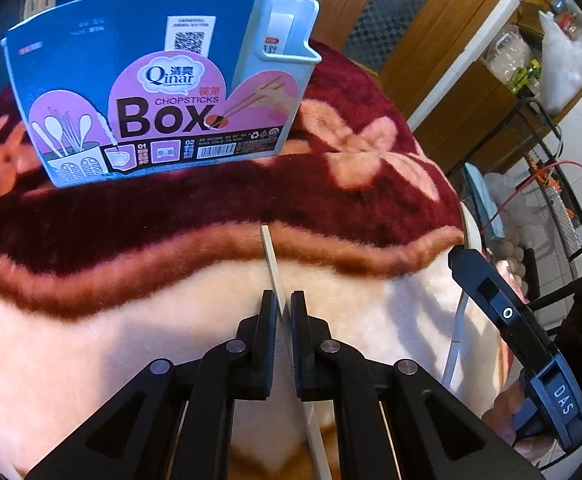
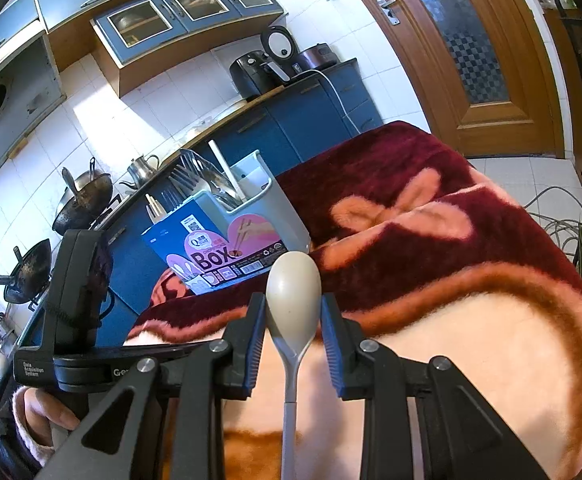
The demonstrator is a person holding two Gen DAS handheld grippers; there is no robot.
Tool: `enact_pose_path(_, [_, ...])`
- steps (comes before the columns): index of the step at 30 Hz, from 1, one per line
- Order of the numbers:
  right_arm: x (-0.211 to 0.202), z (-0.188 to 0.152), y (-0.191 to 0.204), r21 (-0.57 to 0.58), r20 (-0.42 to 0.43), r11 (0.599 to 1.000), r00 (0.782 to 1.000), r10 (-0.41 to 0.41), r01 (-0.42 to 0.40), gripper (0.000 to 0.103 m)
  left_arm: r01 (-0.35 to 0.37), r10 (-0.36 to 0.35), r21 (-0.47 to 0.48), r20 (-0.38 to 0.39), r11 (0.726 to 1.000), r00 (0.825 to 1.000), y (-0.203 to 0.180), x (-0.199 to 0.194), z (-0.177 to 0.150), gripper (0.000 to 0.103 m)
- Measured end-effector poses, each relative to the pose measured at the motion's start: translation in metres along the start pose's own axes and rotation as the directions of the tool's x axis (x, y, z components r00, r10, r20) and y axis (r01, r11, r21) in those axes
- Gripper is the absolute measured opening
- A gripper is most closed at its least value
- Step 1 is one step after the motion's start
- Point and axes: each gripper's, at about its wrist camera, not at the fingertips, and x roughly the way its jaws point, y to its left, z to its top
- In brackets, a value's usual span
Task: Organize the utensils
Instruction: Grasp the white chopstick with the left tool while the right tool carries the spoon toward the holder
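A blue "Chopsticks Box" holder (image 1: 159, 84) stands on the far part of a blanket-covered table (image 1: 331, 184). My left gripper (image 1: 282, 300) is shut on a pale chopstick (image 1: 271, 264) whose tip points toward the box. In the right wrist view my right gripper (image 2: 293, 306) is shut on the bowl of a beige spoon (image 2: 294, 292), its grey handle running back toward the camera. The box (image 2: 227, 236) stands beyond it with forks and chopsticks standing in its compartments. The right gripper and the spoon also show at the right edge of the left wrist view (image 1: 473, 240).
The table is covered by a red, pink and cream plush blanket (image 2: 431, 248). Behind it is a kitchen counter with woks (image 2: 83, 200), a kettle and appliances. A wooden door (image 2: 471, 40) is at the right. A rack and bags (image 1: 563, 60) stand right of the table.
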Motion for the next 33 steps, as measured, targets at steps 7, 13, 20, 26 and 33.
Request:
enact_pose_path(7, [-0.004, 0.003, 0.012, -0.021, 0.026, 1.000, 0.999, 0.018, -0.018, 0.030, 0.027, -0.026, -0.004, 0.183, 1.000, 0.983, 0.008, -0.041, -0.009, 0.005])
enact_pose_path(13, [-0.006, 0.005, 0.024, -0.036, 0.052, 0.998, 0.998, 0.043, -0.041, 0.030, 0.025, -0.017, -0.018, 0.352, 1.000, 0.936, 0.020, -0.084, -0.011, 0.004])
enact_pose_path(20, [-0.008, 0.013, 0.038, -0.072, 0.082, 0.996, 0.995, 0.056, -0.050, 0.030, -0.002, 0.031, -0.058, 0.497, 0.998, 0.867, 0.037, -0.125, 0.002, 0.004])
enact_pose_path(26, [-0.008, 0.025, 0.043, -0.087, 0.110, 0.995, 0.992, 0.057, -0.047, 0.030, -0.034, 0.090, -0.103, 0.607, 0.994, 0.790, 0.057, -0.157, 0.023, 0.004])
enact_pose_path(33, [-0.005, 0.038, 0.048, -0.105, 0.133, 0.994, 0.990, 0.049, -0.035, 0.030, -0.036, 0.133, -0.143, 0.761, 0.989, 0.634, 0.073, -0.193, 0.047, 0.004])
